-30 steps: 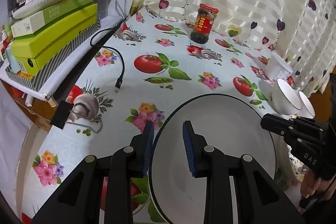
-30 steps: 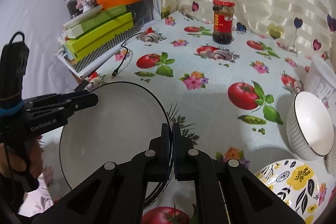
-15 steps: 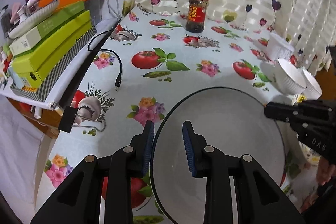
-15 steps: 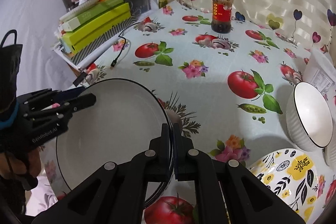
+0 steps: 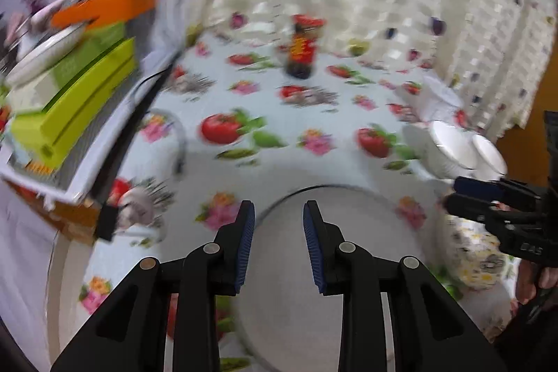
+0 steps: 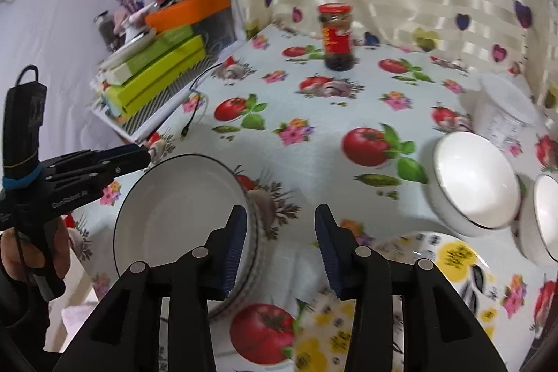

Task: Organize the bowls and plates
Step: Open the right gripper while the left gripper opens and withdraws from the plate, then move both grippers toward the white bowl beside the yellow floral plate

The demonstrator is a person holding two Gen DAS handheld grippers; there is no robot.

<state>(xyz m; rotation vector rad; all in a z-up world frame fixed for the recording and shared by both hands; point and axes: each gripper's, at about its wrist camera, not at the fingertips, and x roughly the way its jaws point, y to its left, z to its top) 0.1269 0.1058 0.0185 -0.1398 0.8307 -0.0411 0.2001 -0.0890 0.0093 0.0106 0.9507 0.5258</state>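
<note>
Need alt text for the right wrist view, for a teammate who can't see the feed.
The right tongs are opening just right of a large white plate on a tomato-print tablecloth, nothing between their pads. The left tongs hover at the plate's far left rim. White bowls and a yellow-patterned plate sit right, a red-lidded jar behind.

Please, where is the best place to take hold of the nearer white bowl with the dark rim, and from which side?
Probably the rim of the white bowl, from above on its near side. It sits upright with its mouth open and tilted toward the camera. Its rounded wall gives flat pads little to hold, so one finger inside and one outside suits it. A second bowl stands close on its right, so avoid that side.
</note>
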